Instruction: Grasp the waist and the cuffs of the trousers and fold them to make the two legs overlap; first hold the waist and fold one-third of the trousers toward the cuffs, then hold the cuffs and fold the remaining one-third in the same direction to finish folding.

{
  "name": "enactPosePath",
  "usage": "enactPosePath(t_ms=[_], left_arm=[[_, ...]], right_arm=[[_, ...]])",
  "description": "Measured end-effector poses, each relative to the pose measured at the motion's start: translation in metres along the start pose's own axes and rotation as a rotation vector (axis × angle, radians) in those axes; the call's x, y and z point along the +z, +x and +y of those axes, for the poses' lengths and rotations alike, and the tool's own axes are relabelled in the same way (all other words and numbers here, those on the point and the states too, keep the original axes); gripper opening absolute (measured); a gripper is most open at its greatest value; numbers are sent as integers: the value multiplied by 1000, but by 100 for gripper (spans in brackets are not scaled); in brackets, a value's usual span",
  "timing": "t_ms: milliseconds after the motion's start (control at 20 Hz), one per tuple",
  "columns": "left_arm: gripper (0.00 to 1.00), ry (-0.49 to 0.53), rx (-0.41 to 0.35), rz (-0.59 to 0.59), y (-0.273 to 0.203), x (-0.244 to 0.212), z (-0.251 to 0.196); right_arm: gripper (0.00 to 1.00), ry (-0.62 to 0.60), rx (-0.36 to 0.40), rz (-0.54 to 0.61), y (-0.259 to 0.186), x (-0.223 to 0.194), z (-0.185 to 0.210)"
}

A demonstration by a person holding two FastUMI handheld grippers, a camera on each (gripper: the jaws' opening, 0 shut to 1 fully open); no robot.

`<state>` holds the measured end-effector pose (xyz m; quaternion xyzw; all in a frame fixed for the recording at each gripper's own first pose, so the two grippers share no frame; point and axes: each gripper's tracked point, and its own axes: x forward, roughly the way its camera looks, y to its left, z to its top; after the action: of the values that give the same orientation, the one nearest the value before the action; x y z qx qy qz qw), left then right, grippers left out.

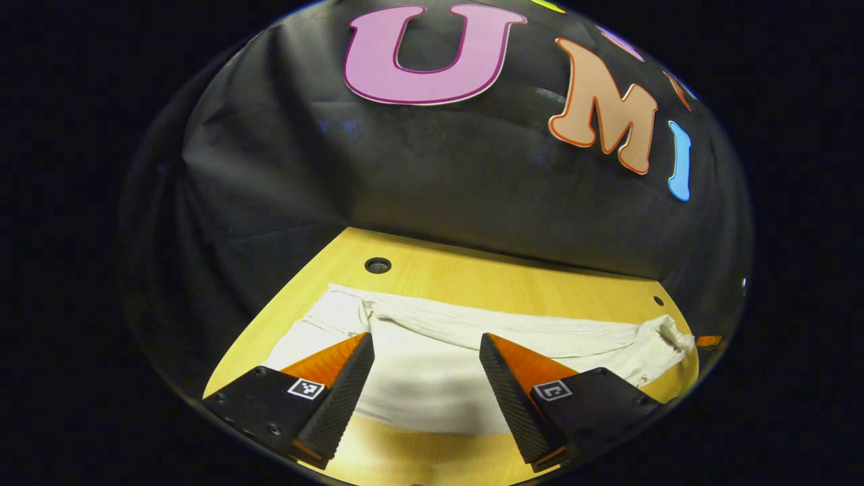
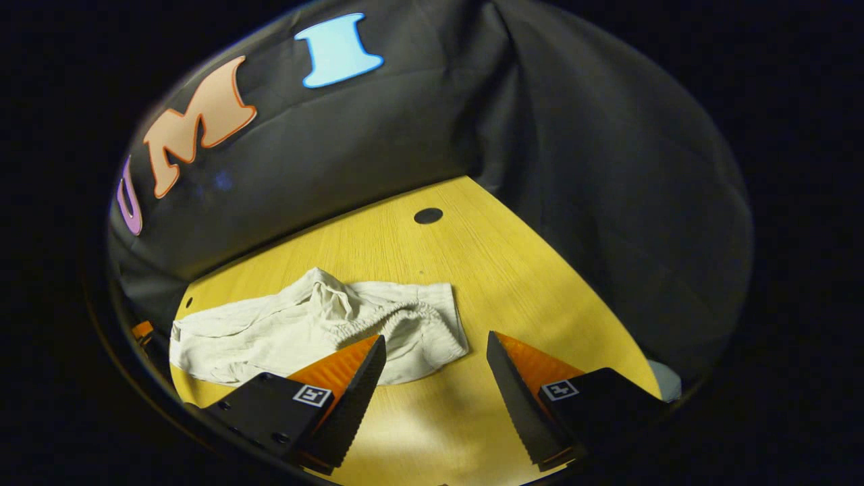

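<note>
White trousers (image 2: 297, 327), one; two grippers (image 1: 426, 368) (image 2: 435, 368) agape.

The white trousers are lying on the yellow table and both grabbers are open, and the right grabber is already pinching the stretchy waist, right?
Not quite. The right gripper is open above the table, beside the waist, not pinching it; the right gripper view shows this. The rest is true: the white trousers lie on the table and the left gripper is open too.

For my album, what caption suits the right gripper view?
Open hand-held gripper hovering near crumpled white trousers on a wooden table.
</note>
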<state>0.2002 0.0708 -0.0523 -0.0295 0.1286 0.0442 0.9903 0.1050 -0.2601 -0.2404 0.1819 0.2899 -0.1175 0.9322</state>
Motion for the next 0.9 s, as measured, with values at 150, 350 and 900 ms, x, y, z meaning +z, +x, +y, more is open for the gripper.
enactPosePath(t_ms=[150, 350, 900], left_arm=[[96, -25, 6, -7, -7, -2, -11], [96, -16, 24, -19, -12, 0, -13], [95, -38, 34, -77, -21, 8, -20]], right_arm=[[96, 80, 31, 24, 14, -11, -2], [94, 204, 88, 48, 28, -21, 0], [20, 331, 115, 8, 39, -13, 3]])
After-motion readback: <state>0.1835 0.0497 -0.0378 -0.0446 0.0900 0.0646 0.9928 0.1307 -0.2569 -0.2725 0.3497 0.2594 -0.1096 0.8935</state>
